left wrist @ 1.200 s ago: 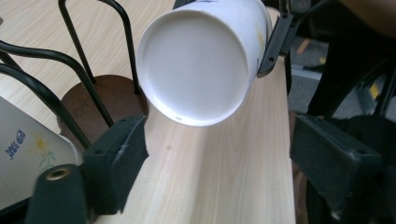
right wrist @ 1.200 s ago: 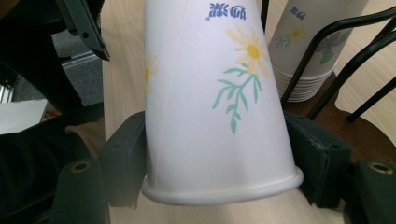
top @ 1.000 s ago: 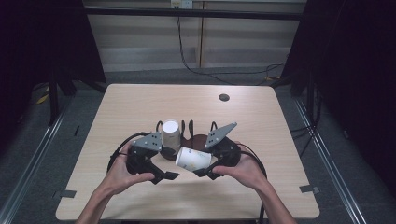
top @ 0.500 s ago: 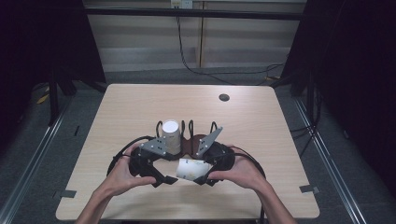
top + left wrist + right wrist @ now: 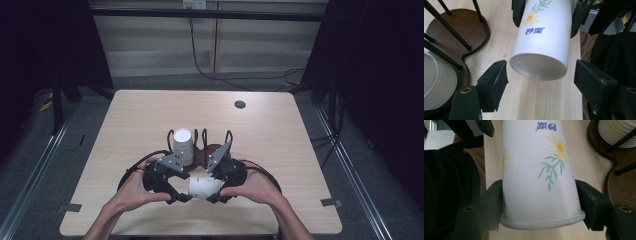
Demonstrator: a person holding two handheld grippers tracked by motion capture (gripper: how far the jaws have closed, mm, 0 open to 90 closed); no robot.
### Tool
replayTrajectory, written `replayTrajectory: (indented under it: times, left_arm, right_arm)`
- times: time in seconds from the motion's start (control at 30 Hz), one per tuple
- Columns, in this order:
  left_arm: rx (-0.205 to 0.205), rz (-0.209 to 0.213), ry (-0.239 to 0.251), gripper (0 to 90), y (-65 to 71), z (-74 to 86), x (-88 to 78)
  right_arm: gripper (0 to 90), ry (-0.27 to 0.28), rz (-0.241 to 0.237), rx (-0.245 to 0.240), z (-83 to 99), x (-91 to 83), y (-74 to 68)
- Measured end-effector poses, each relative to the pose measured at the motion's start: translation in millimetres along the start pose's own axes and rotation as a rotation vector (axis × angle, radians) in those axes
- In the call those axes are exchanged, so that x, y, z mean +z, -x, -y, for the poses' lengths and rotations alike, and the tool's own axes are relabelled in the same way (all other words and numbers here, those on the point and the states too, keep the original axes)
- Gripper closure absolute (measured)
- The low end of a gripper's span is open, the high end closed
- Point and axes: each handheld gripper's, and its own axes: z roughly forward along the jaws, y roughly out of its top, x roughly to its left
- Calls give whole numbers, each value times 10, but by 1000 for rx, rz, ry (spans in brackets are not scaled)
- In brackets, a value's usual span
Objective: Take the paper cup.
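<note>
Two neighbours: cup stack, brown rack.

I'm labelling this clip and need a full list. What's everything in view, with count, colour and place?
paper cup: one, white with daisy print, lying sideways between both grippers, near table edge
cup stack: one, white, upright in the holder
cup holder: one, brown base with black rods, table centre
round spot: one, dark, far right of table
table: one, light wood
tape marks: two, grey, near corners
left gripper: black, jaws have just been closing either side of the cup's base, not yet touching
right gripper: black, clamped near the cup's rim
hands: two, holding the grippers
</note>
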Motion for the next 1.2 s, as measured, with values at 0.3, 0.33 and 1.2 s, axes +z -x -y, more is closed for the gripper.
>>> replayTrajectory:
  times: [0.3,0.33,1.2]
  left_arm:
    - [-3,19,9,285,-7,-14,19]
    - [-2,21,9,301,-9,-13,19]
    - [17,46,-3,320,10,-52,85]
  right_arm:
    - [293,27,-14,16,-11,56,-8]
    - [293,25,-19,20,-17,59,-16]
    - [292,42,-39,-5,-78,104,-49]
